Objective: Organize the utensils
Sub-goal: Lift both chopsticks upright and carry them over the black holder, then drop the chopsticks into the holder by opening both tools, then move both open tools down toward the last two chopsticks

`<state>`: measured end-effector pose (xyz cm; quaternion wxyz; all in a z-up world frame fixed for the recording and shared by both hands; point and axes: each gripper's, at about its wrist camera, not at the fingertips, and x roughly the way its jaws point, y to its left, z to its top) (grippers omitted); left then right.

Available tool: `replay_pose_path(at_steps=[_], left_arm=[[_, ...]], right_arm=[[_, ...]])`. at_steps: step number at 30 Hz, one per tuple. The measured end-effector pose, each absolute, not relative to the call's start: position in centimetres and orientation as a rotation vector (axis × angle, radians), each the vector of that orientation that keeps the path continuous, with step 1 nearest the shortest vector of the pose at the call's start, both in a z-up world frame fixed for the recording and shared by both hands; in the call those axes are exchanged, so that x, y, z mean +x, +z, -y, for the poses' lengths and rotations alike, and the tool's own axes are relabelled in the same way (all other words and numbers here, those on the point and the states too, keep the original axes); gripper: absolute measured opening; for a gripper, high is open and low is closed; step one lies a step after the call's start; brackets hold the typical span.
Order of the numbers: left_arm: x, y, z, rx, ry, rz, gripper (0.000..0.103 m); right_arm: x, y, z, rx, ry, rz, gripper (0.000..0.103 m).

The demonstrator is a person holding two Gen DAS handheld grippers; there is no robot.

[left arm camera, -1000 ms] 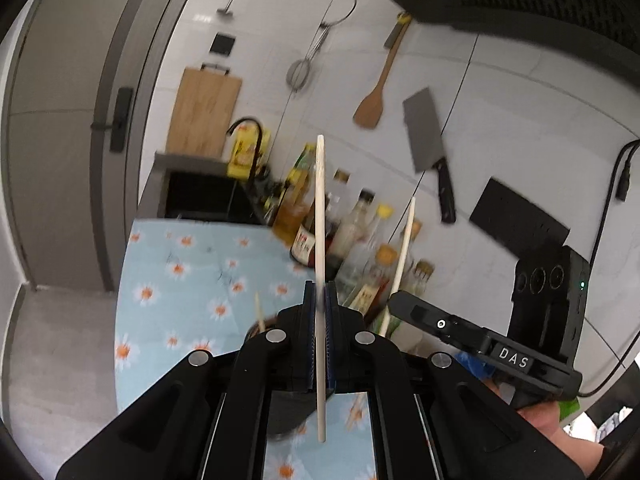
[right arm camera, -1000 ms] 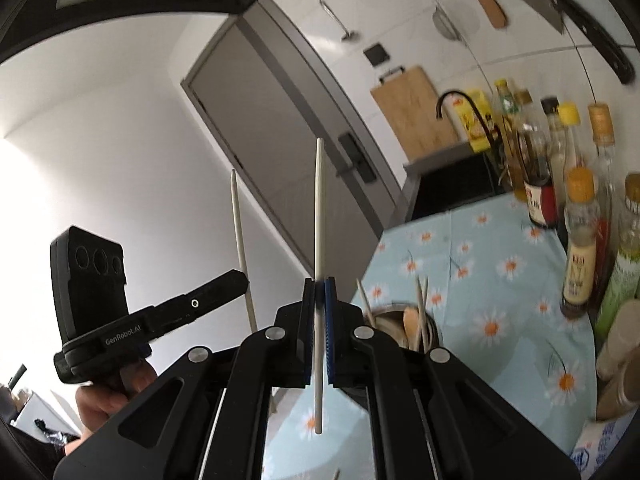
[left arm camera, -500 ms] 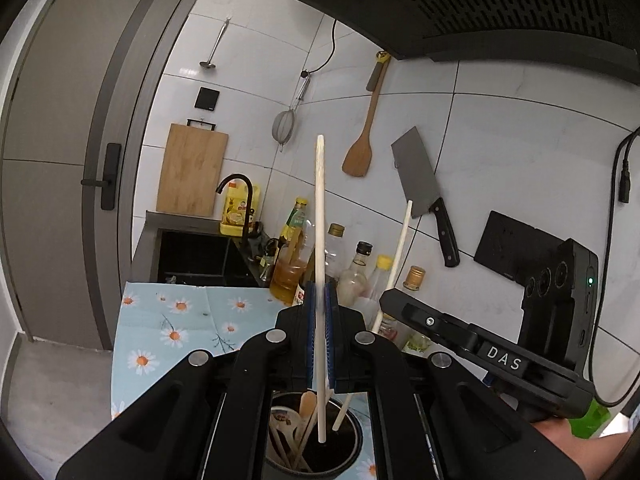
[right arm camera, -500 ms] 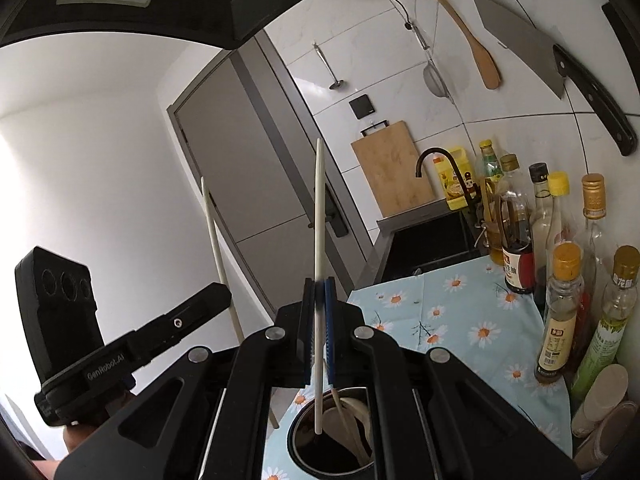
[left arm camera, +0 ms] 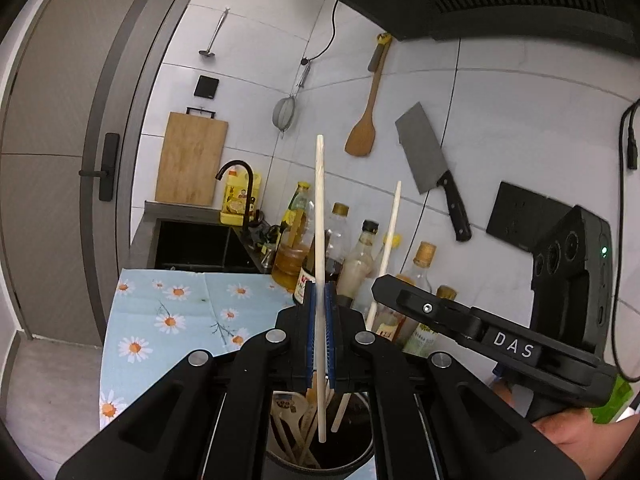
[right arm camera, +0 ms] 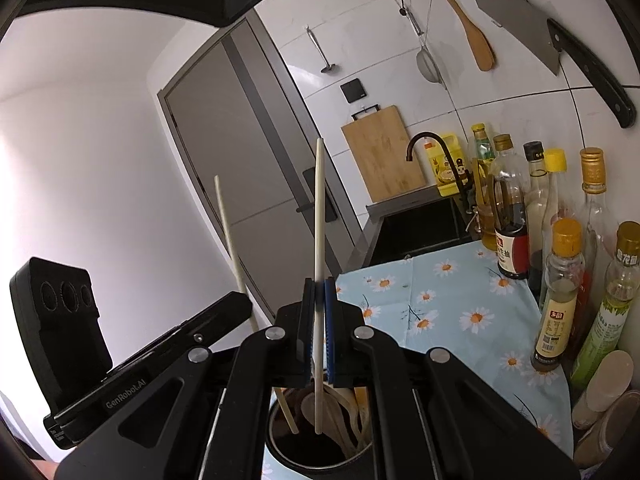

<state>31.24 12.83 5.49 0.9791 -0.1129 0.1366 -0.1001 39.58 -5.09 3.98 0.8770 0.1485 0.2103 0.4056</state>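
Pale chopsticks are standing upright, one [left arm camera: 320,240] pinched in the left gripper [left arm camera: 319,336], one [right arm camera: 319,240] in the right gripper [right arm camera: 319,328], tips dipping into the dark holder [right arm camera: 316,456].

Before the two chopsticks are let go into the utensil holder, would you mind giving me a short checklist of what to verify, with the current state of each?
1. Left hand-held gripper clamped on its chopstick: ok, pads pinch it upright.
2. Right hand-held gripper clamped on its chopstick: ok, same upright hold.
3. Lower tips over the utensil holder: ok, in both views each tip sits inside the rim outline.
4. Room inside the holder: ok, wooden spoons lean to one side and dark space remains.
5. Tips already resting on the holder's bottom: cannot tell, depth is hidden.
6. Bottles clear of both grippers: ok, they stand apart by the wall.
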Motion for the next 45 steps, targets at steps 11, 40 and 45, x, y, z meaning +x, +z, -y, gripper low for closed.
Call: replay_pose_path(at_steps=[11, 40, 45], left_arm=[[31.3, 4.3, -12.1, -0.217, -0.225, -0.356, 0.004], [27.0, 5.5, -12.7, -0.244, -0.176, -0.391, 0.019], [24.6, 5.6, -12.8, -0.238, -0.154, -0.414, 0.019]], right_arm=[[39.7, 2.7, 5.1, 0.330, 0.855, -0.502, 0.012], [35.8, 4.7, 7.2, 0.316, 0.853, -0.520, 0.020], [33.9, 4.6, 7.1, 0.277, 0.877, -0.551, 0.020]])
